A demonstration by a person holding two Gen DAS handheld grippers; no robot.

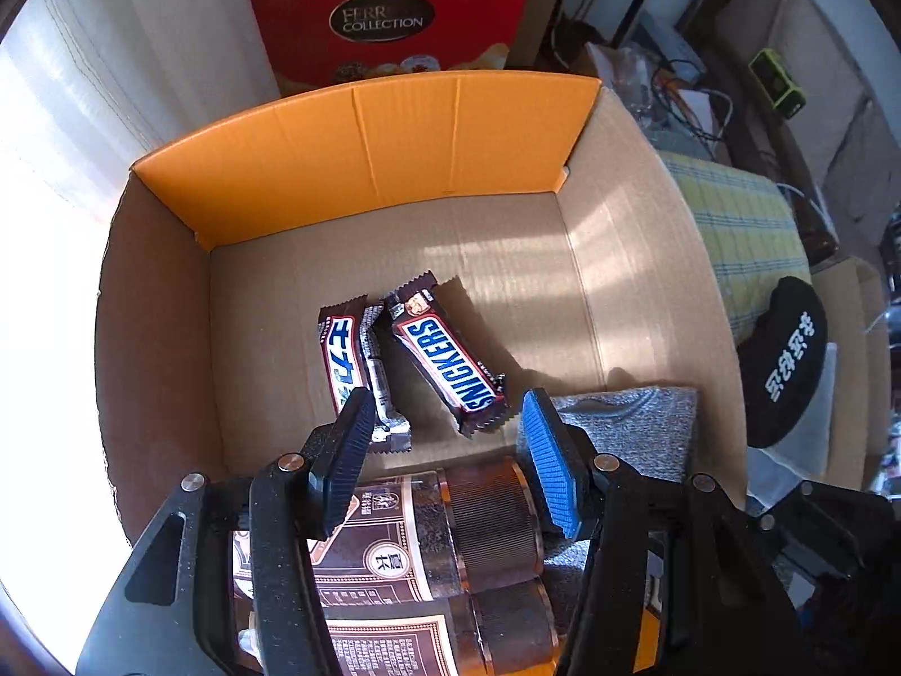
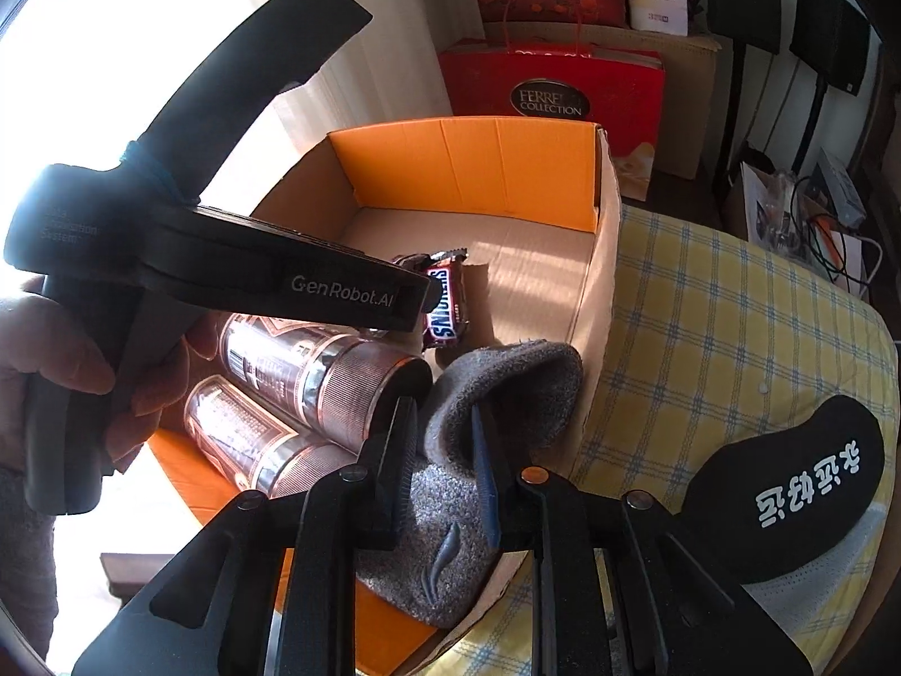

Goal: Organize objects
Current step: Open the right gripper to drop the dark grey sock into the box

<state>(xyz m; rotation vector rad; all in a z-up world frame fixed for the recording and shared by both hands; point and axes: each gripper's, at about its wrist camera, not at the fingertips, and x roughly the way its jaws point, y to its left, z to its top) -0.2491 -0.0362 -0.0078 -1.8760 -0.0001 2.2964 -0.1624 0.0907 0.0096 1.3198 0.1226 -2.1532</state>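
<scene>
Yellow-checked cloth (image 2: 704,304) supports the cardboard box (image 1: 647,225) already holding two Snickers bars (image 1: 450,372), two cans (image 2: 315,372); right gripper (image 2: 445,462) pinches the grey sock (image 2: 507,388) at lower centre, left gripper (image 1: 450,439) gapes empty, black cap (image 2: 788,484) remains outside.

Two candy bars (image 1: 414,360), two cans (image 2: 315,394), one sock (image 2: 495,411), perhaps one cap (image 2: 788,484).

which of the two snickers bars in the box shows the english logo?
The right bar, nearer the grey sock: it reads SNICKERS in Latin letters. The left bar shows non-Latin script instead.
</scene>
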